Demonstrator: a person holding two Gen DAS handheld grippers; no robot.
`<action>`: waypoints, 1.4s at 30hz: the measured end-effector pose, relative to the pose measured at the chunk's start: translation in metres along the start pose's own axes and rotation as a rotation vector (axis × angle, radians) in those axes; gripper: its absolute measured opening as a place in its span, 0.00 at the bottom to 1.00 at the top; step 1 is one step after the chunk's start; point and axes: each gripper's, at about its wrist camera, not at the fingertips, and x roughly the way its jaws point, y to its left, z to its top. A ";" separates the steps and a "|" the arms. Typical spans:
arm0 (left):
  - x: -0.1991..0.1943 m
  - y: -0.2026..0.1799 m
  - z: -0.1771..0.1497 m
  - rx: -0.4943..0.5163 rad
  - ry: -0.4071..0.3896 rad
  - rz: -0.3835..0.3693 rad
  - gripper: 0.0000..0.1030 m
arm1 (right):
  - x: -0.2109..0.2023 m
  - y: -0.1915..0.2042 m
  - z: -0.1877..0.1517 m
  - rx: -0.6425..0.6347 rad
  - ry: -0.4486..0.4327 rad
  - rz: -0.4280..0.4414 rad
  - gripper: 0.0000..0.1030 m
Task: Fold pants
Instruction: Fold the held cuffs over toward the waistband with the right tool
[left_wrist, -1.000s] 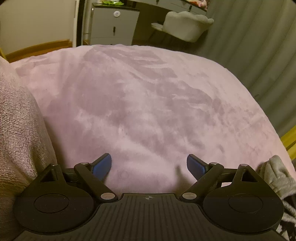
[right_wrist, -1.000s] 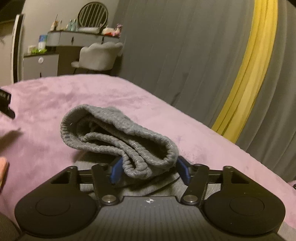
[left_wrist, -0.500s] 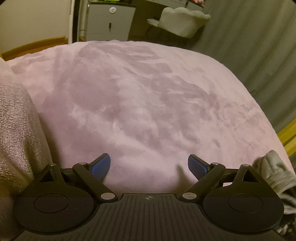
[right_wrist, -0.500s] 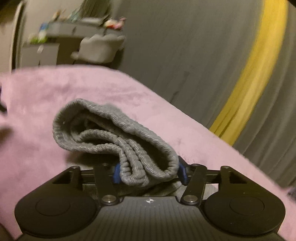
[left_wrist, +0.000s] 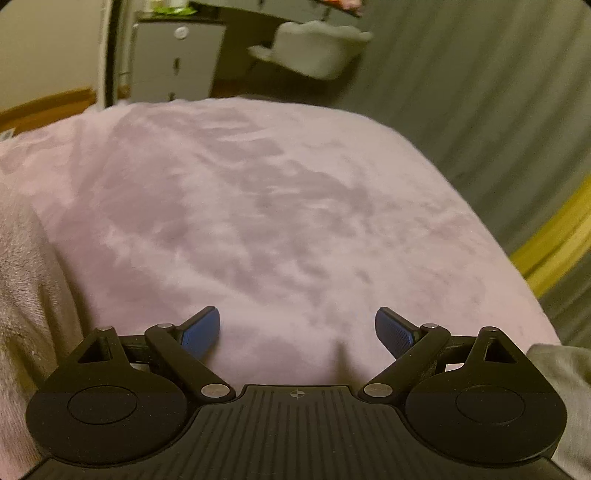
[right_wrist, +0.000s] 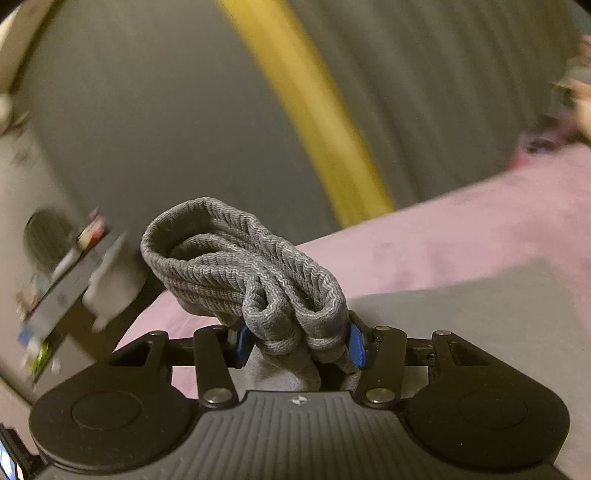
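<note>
Between the blue pads of the right claw (right_wrist: 298, 341) sat the bunched ribbed waistband of the grey pants (right_wrist: 251, 273), clenched as the jaws had just been closing, the view rolled and tilted, with more grey cloth spread on the pink bed (right_wrist: 461, 236). Over the bed the left claw (left_wrist: 297, 330) hung released, angled down, empty.

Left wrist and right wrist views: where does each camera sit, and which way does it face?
Left wrist: on the left gripper, facing down over the pink blanket; jaws open, nothing between.
Right wrist: on the right gripper, rolled, facing the curtain; jaws have just been closing, clamping the pants.
Shared: blanket, curtain, grey pants.
</note>
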 end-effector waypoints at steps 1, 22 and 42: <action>-0.003 -0.005 -0.001 0.014 0.001 -0.015 0.92 | -0.010 -0.016 0.000 0.026 -0.009 -0.037 0.48; -0.047 -0.108 -0.086 0.382 0.096 -0.199 0.93 | 0.026 -0.174 -0.049 0.474 0.176 -0.116 0.70; -0.050 -0.118 -0.150 0.491 0.119 -0.340 0.93 | 0.048 -0.145 -0.036 0.394 0.166 -0.135 0.41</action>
